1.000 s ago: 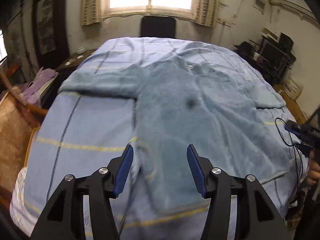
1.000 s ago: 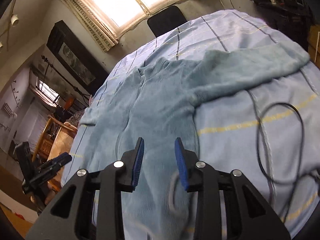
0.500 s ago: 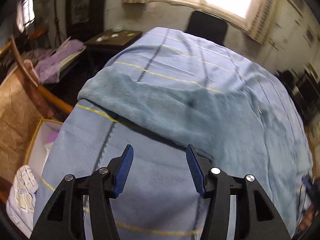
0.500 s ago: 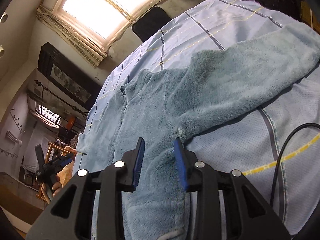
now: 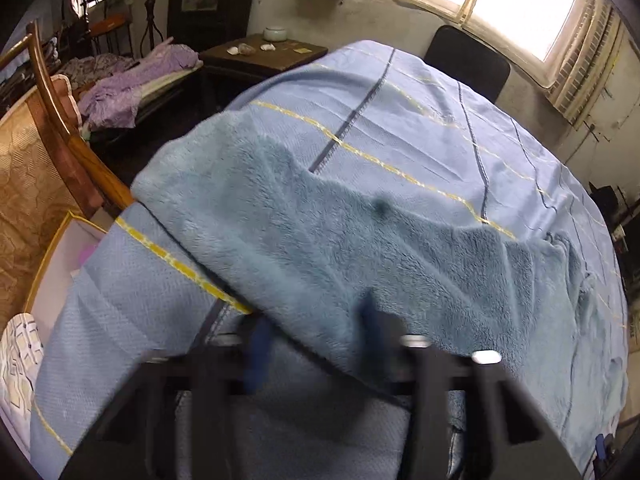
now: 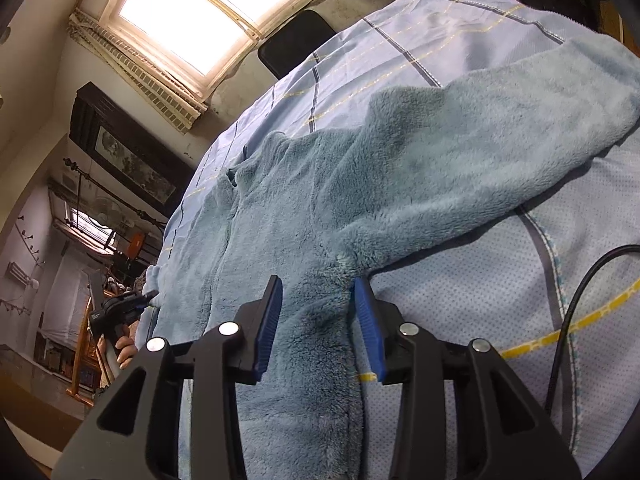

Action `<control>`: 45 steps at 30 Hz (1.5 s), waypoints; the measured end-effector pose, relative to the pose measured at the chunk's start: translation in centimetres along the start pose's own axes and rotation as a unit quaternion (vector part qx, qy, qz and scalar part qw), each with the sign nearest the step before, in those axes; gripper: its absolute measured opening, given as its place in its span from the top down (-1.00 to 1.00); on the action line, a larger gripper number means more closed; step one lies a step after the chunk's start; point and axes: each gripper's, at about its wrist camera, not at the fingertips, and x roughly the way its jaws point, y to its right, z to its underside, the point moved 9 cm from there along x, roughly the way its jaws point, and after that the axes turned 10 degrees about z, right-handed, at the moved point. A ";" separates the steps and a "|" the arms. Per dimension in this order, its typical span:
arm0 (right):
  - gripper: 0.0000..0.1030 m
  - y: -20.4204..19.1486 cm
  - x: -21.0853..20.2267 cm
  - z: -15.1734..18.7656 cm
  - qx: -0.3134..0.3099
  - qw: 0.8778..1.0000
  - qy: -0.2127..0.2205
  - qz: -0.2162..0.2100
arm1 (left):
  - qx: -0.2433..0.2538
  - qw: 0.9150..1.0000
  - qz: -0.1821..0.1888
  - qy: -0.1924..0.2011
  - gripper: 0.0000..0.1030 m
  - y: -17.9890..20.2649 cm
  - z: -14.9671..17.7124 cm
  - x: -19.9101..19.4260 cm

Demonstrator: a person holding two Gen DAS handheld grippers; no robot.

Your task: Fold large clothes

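Fleece jacket (image 6: 304,208) spread flat on the bed (image 5: 420,128).
Right hand-held gripper (image 6: 316,320): jaws wide apart, straddling the underarm at 6 o'clock, gripping nothing. Left hand-held gripper (image 5: 316,332): motion-blurred, opening unreadable.

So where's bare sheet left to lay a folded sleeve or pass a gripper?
Bare: checked bedsheet between the fleece jacket and black chair; also the near corner under the left sleeve. Crowded: right edge, where a black cable lies.
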 end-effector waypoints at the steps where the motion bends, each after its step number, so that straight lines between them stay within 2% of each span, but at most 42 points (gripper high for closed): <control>1: 0.26 0.1 0.0 -0.1 0.002 1.000 0.002 0.001 | -0.002 1.000 0.004 0.004 0.84 -0.2 0.1 -0.5; 5: 0.26 0.8 -0.3 -0.4 0.014 1.000 0.010 0.000 | 0.003 0.999 0.010 0.041 0.84 -1.1 0.9 -3.8; 6: 0.26 0.9 -0.2 -0.4 0.016 1.000 0.007 -0.002 | 0.002 0.999 0.013 0.049 0.74 -1.5 1.4 -4.8; 8: 0.26 0.9 0.2 -0.2 0.016 1.000 -0.003 0.001 | -0.011 0.998 -0.008 0.058 0.34 -2.9 2.1 -5.8; 9: 0.26 1.0 0.3 -0.1 0.016 1.000 -0.005 0.003 | -0.023 0.997 -0.025 0.064 -0.12 -4.0 2.2 -6.2; 10: 0.26 1.1 0.3 -0.1 0.016 1.000 -0.005 0.003 | -0.032 0.997 -0.027 0.068 -0.25 -4.7 2.3 -6.4; 13: 0.26 1.5 -0.2 -0.4 0.023 1.000 0.009 0.005 | -0.065 0.996 -0.008 0.059 -0.25 -6.2 2.1 -6.4; 16: 0.26 2.0 -0.5 -0.7 0.036 0.999 0.018 0.000 | -0.053 0.996 -0.038 0.061 -0.23 -6.4 0.9 -5.9; 22: 0.26 2.3 -0.5 -0.7 0.039 0.999 0.022 0.004 | -0.024 0.999 -0.025 0.037 -0.25 -4.1 -0.6 -3.5; 25: 0.26 2.2 -0.6 -0.7 0.034 0.999 0.025 0.008 | -0.016 0.998 -0.053 0.041 -0.24 -4.0 -1.2 -2.3; 26: 0.26 2.2 -0.6 -0.7 0.030 0.999 0.027 0.011 | -0.017 0.997 -0.058 0.047 -0.10 -4.1 -1.4 -2.2; 27: 0.26 2.1 -0.6 -0.7 0.028 0.999 0.029 0.012 | -0.021 0.996 -0.063 0.053 0.43 -4.4 -1.4 -2.3; 28: 0.26 2.0 -0.6 -0.8 0.026 0.999 0.032 0.012 | -0.025 0.997 -0.055 0.053 0.64 -4.5 -1.3 -2.2; 32: 0.26 1.8 -0.7 -0.8 0.022 0.999 0.033 0.011 | -0.059 0.995 -0.030 0.074 0.64 -5.2 0.1 -5.0; 33: 0.26 1.8 -0.6 -0.8 0.021 0.999 0.031 0.011 | -0.068 0.994 -0.025 0.082 0.58 -5.3 0.9 -6.1; 34: 0.26 1.8 -0.5 -0.7 0.021 0.999 0.027 0.009 | -0.076 0.992 -0.032 0.094 0.43 -5.7 1.7 -7.3; 35: 0.25 1.7 -0.4 -0.6 0.020 0.999 0.024 0.007 | -0.079 0.990 -0.052 0.105 0.35 -6.2 2.4 -8.3; 36: 0.25 1.6 -0.4 -0.5 0.019 1.000 0.023 0.007 | -0.080 0.985 -0.090 0.120 -0.07 -7.1 3.1 -9.5; 37: 0.25 1.6 -0.3 -0.5 0.017 1.000 0.022 0.008 | -0.077 0.983 -0.110 0.129 -0.43 -7.5 3.4 -10.1; 39: 0.25 1.5 -0.4 -0.4 0.014 1.000 0.024 0.009 | -0.072 0.982 -0.112 0.134 -0.45 -8.4 3.6 -11.0; 45: 0.25 1.9 -0.9 -0.6 0.030 0.999 0.036 0.002 | -0.108 0.985 -0.068 0.120 -0.39 -10.5 2.2 -10.5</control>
